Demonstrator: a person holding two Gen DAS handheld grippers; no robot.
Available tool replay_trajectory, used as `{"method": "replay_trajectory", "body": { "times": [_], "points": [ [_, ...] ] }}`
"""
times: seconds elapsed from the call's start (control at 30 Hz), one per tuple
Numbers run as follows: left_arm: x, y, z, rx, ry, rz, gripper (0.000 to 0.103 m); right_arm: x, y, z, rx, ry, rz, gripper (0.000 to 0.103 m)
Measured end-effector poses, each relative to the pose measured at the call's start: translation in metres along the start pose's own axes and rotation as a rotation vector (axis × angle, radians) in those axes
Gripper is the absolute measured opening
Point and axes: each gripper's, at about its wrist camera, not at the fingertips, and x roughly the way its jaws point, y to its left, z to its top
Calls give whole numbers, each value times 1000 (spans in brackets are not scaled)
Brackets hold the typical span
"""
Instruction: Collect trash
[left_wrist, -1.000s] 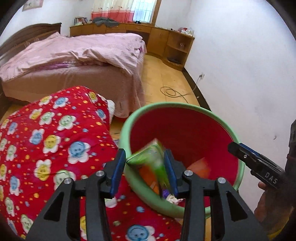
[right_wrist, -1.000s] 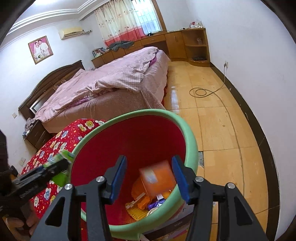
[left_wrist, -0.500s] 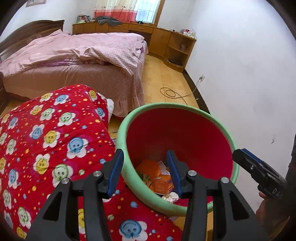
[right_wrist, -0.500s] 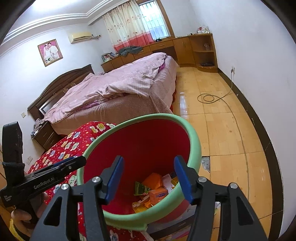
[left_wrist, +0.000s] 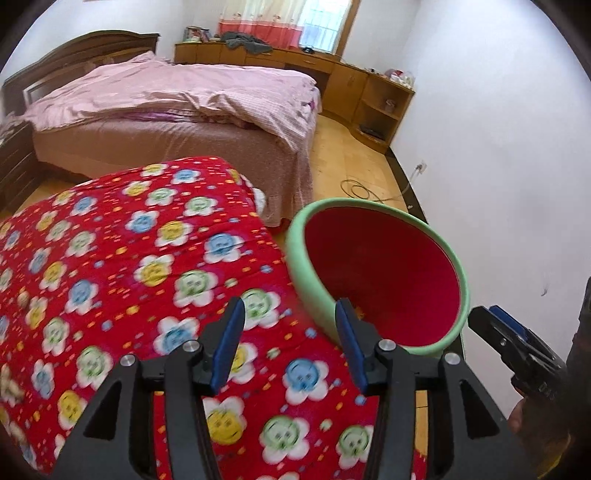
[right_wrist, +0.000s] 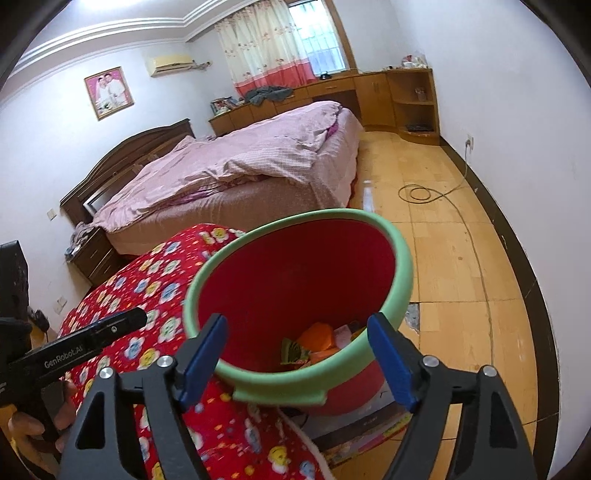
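Note:
A red bin with a green rim stands beside a red flowered quilt. Inside it lie an orange packet, a green wrapper and other scraps. My left gripper hangs over the quilt's edge just left of the bin; its jaws are opening with nothing between them. My right gripper hovers in front of the bin's near rim, its jaws opening wide and holding nothing. Each view also catches the other gripper at its edge.
A bed with a pink cover fills the back of the room. Wooden cabinets line the far wall. A coiled cable lies on the wooden floor. A white wall runs close on the right. A flat box lies under the bin.
The green wrapper left my left gripper and the orange packet left my right one; both now lie in the bin. Both grippers drew back from the bin, and the right jaws spread wider.

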Motion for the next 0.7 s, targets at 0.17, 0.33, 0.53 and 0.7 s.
{"method": "replay_trajectory", "body": {
  "times": [0.17, 0.33, 0.53, 0.7],
  "points": [
    [-29, 18, -13, -23, -25, 28, 51, -20, 27, -10, -25, -16, 23, 88],
    [-61, 37, -28, -47, -45, 73, 51, -37, 56, -22, -43, -33, 62, 91],
    [-98, 61, -49, -94, -63, 124, 51, -59, 93, -39, -87, -59, 103, 96],
    [-126, 83, -71, -132, -81, 169, 52, -76, 119, -54, -106, -92, 119, 102]
  ]
}}
